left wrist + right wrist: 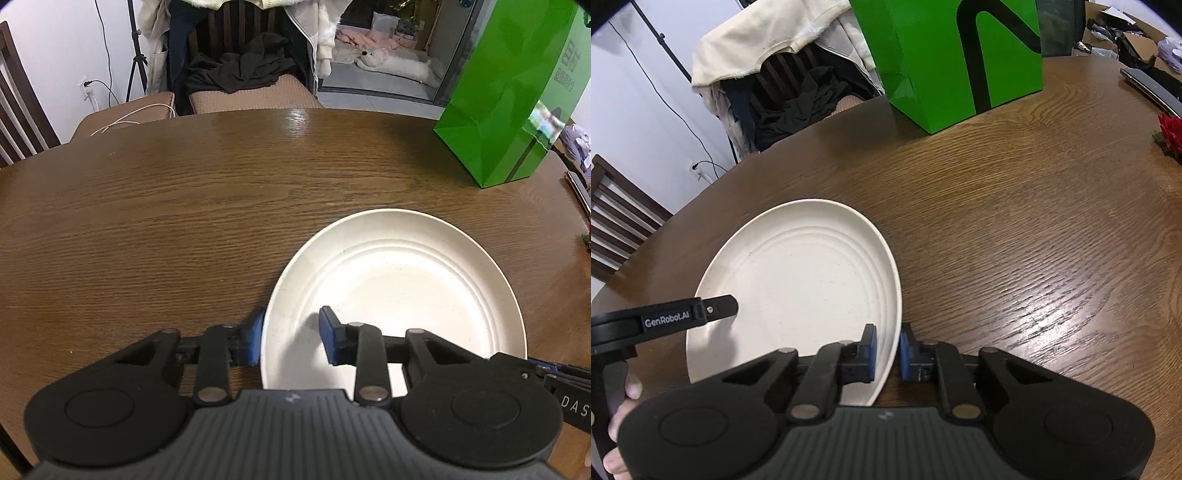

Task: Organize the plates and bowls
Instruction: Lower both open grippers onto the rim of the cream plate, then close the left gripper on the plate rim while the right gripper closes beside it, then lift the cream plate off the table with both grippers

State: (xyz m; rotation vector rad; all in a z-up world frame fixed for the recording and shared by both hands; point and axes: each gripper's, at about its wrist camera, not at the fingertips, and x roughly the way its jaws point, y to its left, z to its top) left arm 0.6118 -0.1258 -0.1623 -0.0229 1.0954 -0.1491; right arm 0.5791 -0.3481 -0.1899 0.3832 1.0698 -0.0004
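One cream round plate (399,288) (801,280) with ringed grooves lies flat on the brown wooden table (166,221). My left gripper (291,338) straddles the plate's left rim. Its outer blue pad sits against the rim from outside, while the inner pad hovers over the plate's floor with a gap, so it reads as open. My right gripper (888,350) is shut on the plate's right rim, with a blue pad on each side of the edge. The left gripper's black finger (716,310) shows over the plate in the right wrist view. Part of the right gripper (554,369) shows at the plate's near right edge.
A tall green paper bag (517,92) (953,62) stands at the table's far right. Chairs draped with clothes (240,70) stand behind the table. A red flower (1171,133) and a dark flat item (1148,86) lie at the right edge. A person's hand (624,406) holds the left gripper.
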